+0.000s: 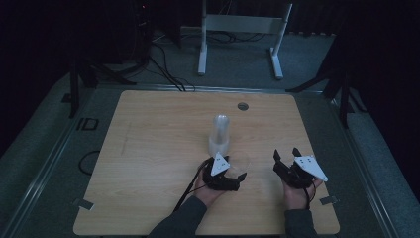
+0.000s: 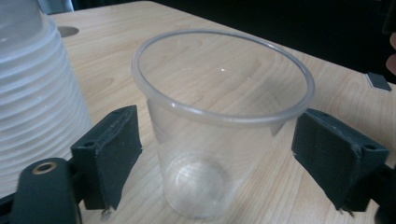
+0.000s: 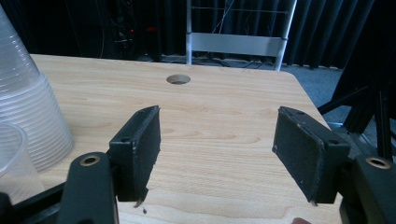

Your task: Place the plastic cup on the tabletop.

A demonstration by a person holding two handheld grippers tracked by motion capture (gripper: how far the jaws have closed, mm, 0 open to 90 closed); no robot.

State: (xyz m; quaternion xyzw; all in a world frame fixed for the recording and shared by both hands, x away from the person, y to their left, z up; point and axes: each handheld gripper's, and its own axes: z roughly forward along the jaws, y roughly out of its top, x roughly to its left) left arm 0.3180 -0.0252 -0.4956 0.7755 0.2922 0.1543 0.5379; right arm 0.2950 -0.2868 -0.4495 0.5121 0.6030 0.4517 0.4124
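Now the clear plastic cup [image 2: 219, 126] stands upright between the left gripper's [image 2: 217, 154] wide, non-touching jaws; withdrawal should be straight back, sparing the rim.

A: What sits in the middle of the high view?
B: A light wooden table [image 1: 148, 148], with a small round hole [image 1: 242, 106] near its upper edge
A: And above that?
B: A white metal frame [image 1: 242, 25] on grey floor [image 1: 44, 144], black cables [image 1: 166, 67] at upper left, darkness around
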